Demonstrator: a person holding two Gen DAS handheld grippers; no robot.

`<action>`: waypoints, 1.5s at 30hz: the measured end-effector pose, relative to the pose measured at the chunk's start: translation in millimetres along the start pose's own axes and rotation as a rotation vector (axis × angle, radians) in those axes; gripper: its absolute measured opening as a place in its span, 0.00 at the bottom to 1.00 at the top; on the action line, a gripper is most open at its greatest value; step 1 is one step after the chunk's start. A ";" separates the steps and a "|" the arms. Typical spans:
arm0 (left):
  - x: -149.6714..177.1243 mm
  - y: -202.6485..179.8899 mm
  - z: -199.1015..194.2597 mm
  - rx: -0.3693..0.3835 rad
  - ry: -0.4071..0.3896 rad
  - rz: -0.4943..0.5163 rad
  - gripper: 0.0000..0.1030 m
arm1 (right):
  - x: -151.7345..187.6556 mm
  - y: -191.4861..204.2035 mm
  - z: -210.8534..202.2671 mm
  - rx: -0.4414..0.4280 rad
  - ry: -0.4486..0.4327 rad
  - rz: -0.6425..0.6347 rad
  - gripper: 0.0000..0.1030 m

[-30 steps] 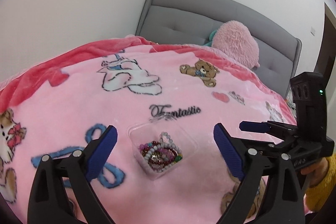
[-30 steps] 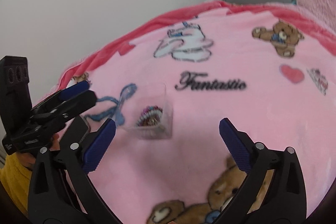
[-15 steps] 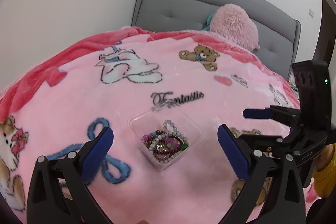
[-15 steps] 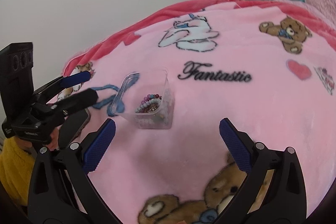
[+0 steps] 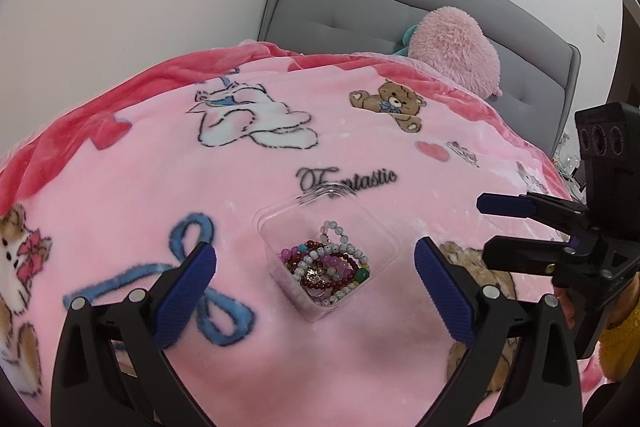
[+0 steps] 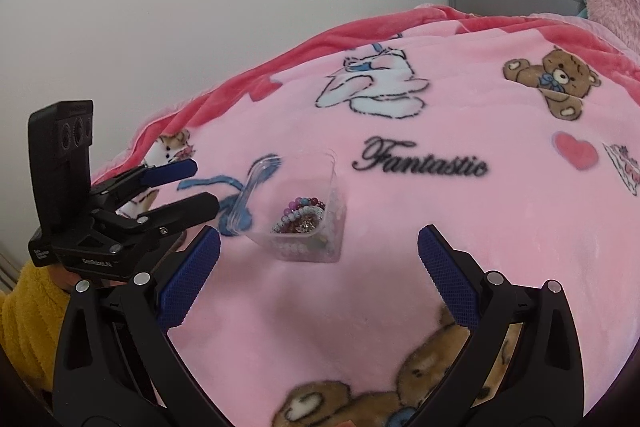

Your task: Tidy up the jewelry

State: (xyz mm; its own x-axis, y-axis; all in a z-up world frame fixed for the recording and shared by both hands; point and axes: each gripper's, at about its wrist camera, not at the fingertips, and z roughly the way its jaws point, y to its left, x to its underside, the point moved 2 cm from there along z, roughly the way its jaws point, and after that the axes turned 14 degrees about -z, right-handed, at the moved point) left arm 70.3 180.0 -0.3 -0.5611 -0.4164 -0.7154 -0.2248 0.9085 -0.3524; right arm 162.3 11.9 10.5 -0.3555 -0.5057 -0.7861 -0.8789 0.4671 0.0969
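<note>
A small clear plastic box [image 5: 384,239] sits on the pink blanket [image 5: 200,195], with a pile of beaded bracelets [image 5: 328,267] inside. It also shows in the right wrist view [image 6: 334,187], bracelets [image 6: 300,217] at the bottom, its clear lid [image 6: 248,195] standing open on the left. My left gripper [image 5: 314,291] is open and empty, just in front of the box. My right gripper [image 6: 320,275] is open and empty, in front of the box. Each gripper shows in the other's view, the right one [image 5: 500,227] and the left one [image 6: 188,187], jaws apart.
A grey padded headboard [image 5: 360,7] and a fluffy pink cushion [image 5: 456,51] are at the far end of the bed. A white wall [image 6: 200,7] runs along the bed's left side. Yellow sleeves [image 6: 24,307] show behind the grippers.
Both grippers have moved in toward the box, which now sits larger and more central in both views. The box itself has not moved. Both stay open.
</note>
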 end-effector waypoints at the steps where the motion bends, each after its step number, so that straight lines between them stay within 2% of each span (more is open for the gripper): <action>1: 0.3 0.1 0.2 -0.001 0.001 0.000 0.95 | -0.9 0.8 -0.7 0.000 -0.003 -0.003 0.92; 45: 1.1 -0.4 -0.1 0.005 -0.001 -0.001 0.95 | -9.4 7.4 -6.9 -0.039 -0.042 -0.012 0.92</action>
State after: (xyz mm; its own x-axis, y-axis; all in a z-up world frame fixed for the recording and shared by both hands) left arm 69.7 179.2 -0.9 -0.5602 -0.4169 -0.7158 -0.2210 0.9080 -0.3559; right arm 157.0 15.1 22.8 -0.3316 -0.4802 -0.8120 -0.8952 0.4317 0.1103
